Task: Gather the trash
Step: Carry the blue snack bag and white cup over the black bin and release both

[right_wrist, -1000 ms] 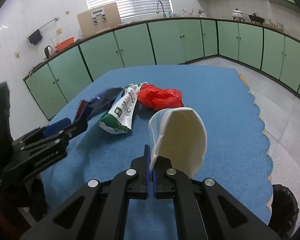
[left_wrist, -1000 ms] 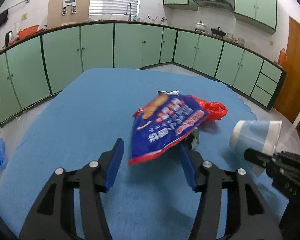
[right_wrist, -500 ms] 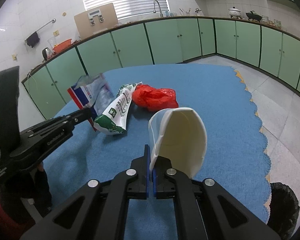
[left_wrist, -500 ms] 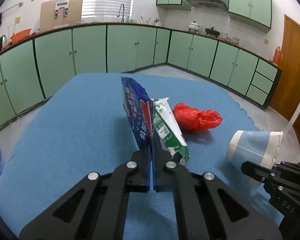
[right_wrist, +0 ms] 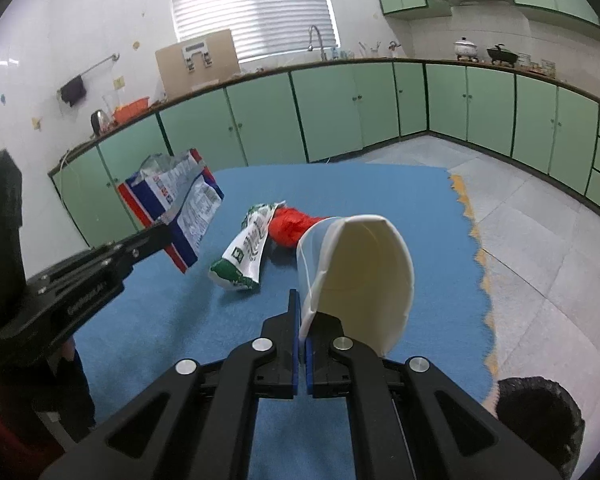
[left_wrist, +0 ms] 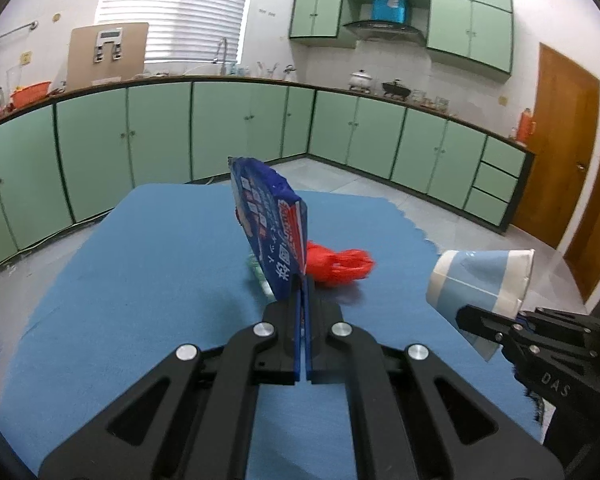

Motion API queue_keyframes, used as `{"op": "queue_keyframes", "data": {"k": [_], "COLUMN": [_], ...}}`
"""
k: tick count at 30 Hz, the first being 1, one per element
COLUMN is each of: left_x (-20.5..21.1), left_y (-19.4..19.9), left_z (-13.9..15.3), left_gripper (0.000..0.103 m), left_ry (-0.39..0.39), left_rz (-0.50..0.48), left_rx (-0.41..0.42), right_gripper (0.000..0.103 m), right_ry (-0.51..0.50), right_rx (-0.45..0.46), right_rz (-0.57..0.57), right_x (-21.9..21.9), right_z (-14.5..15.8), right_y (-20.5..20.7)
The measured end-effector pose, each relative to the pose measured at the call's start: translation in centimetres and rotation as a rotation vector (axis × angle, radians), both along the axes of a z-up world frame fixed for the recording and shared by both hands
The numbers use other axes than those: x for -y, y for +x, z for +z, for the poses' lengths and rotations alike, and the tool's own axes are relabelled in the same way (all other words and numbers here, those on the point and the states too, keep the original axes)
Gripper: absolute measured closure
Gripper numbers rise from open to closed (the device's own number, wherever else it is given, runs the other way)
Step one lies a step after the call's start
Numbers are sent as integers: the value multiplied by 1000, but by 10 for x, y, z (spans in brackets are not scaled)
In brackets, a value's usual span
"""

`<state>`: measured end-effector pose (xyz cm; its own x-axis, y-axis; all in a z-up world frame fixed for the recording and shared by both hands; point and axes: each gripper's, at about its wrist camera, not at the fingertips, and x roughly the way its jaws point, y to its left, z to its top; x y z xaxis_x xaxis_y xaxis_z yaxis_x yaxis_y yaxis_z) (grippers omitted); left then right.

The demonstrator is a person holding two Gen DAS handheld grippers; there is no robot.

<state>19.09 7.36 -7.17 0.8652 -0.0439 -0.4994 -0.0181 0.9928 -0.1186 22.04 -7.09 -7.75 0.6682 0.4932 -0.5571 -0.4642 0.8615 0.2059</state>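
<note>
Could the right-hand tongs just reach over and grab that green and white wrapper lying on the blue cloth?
Probably not yet. The right tongs are shut on the rim of a white paper cup, so nothing can be grabbed. The path to the green and white plastic wrapper itself looks clear.

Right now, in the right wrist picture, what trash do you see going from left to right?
blue bag held in the left gripper → green-and-white wrapper → red bag → paper cup held in the right gripper → black bin on the floor
</note>
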Motion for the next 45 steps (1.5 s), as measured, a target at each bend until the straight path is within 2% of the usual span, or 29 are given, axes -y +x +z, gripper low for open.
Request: {"op": "queue_keyframes", "data": {"k": [10, 21, 33, 40, 45], "left_x": [63, 151, 258, 303, 323], "left_y": [-8, -14, -13, -7, 9], "left_z": [-3, -17, -43, -72, -92], "left_gripper": [103, 103, 103, 103, 99], "left_ry": [4, -3, -1, 33, 52], "left_rz": [-142, -344, -565, -624, -635], "left_rx": [-6, -31, -82, -145, -226], "right_gripper": [101, 101, 101, 101, 91], "right_ry": [18, 12, -8, -19, -28], "right_rx": [35, 37, -44, -105, -159], "right_rz": [-93, -287, -475, -536, -562], "right_x": [54, 146, 236, 267, 281], "right_z": [15, 16, -20, -44, -64], "right_y": [-31, -69, -94, -90, -77]}}
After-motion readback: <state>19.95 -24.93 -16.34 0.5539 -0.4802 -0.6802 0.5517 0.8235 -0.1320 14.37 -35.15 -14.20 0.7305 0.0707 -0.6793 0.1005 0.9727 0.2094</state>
